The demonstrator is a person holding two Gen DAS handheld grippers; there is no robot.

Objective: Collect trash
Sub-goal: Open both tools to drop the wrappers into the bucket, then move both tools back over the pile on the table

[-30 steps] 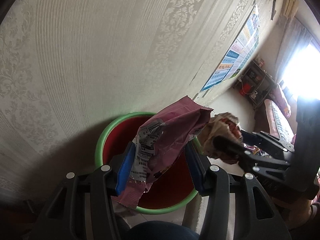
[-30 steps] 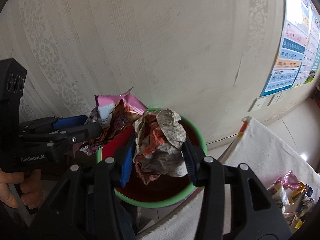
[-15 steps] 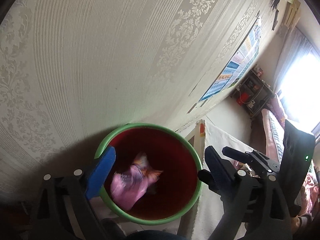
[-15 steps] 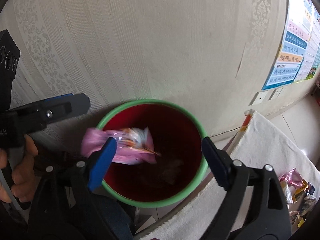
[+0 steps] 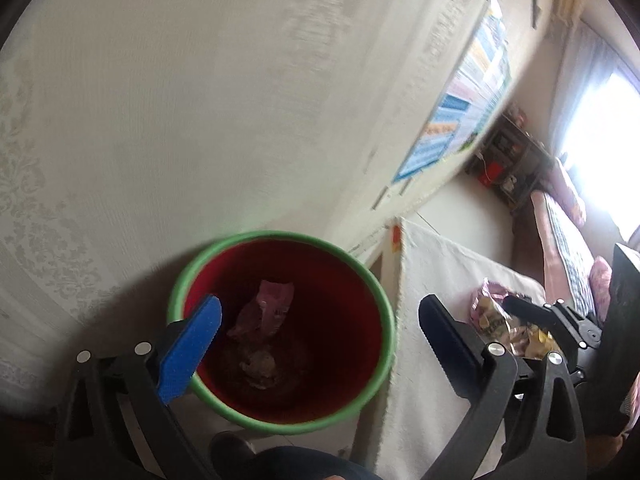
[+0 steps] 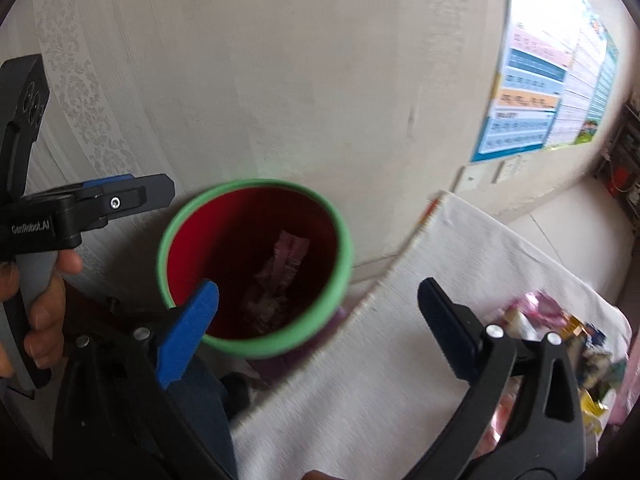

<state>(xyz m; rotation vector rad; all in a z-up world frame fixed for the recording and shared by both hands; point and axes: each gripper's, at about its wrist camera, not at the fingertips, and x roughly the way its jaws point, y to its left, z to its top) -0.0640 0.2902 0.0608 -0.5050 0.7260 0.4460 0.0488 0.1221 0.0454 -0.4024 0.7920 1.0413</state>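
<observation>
Bin [image 5: 383, 312]: red, green-rimmed, against the wall, pink wrapper [image 5: 266, 312] inside.
Table [image 6: 400, 360]: wrapper pile [image 6: 560, 336] at its far right edge.
Your left gripper [image 5: 320, 338]: wide, empty, over the bin.
Your right gripper [image 6: 320, 320]: wide, empty.

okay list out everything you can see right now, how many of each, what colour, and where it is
Round plastic bin: one, red inside with a green rim, on the floor against the wall.
Pink snack wrapper: one, inside the bin, leaning on its far wall.
Crumpled paper trash: one wad, greyish, at the bin's bottom.
White cloth-covered table: one, right of the bin.
Pile of snack wrappers: several, pink and yellow, on the table's far right; count unclear.
Wall poster: one, blue and multicoloured, on the pale patterned wall.
Dark shelf: one, far corner by the window.
Left gripper: black with a blue pad, open, above the bin.
Right gripper: same, open, between bin and table.
</observation>
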